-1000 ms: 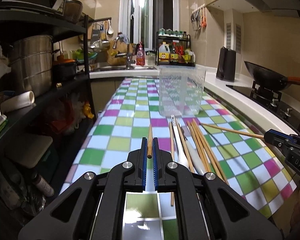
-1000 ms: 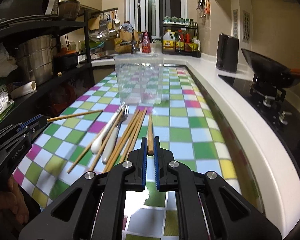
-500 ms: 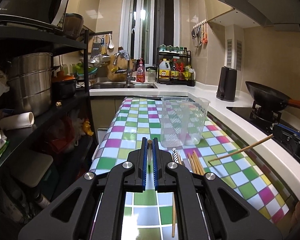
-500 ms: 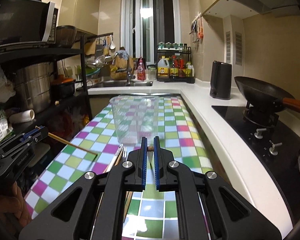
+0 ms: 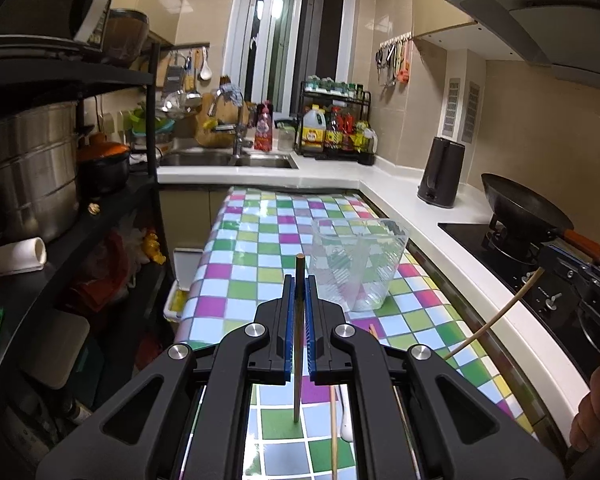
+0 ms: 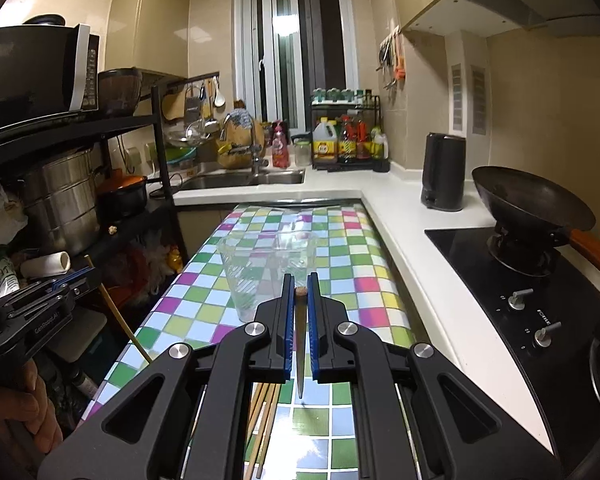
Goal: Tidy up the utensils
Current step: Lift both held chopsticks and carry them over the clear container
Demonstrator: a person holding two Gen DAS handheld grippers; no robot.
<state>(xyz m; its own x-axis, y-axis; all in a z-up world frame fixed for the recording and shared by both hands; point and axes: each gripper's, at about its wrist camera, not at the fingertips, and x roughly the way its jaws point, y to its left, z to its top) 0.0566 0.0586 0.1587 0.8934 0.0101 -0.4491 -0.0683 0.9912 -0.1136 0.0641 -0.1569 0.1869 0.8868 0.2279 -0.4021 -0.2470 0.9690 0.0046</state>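
Two chopsticks were off the counter [image 5: 260,236], one in each of my claws. At the lower centre of the left wrist view my left claw [image 5: 299,280] was pressed together on a dark chopstick [image 5: 298,360], gripped near its blunt top so the long end hung down toward me. Just right of centre stood the clear container [image 5: 358,264] on the checkered cloth, empty as far as I could tell, which I judged was where the sticks belonged. At the right edge of that frame my right claw [image 5: 548,258] pinched a pale chopstick [image 5: 496,316], slanting down and to the left. The remaining utensils [image 6: 262,412] lay at the bottom of the right wrist view, waiting.
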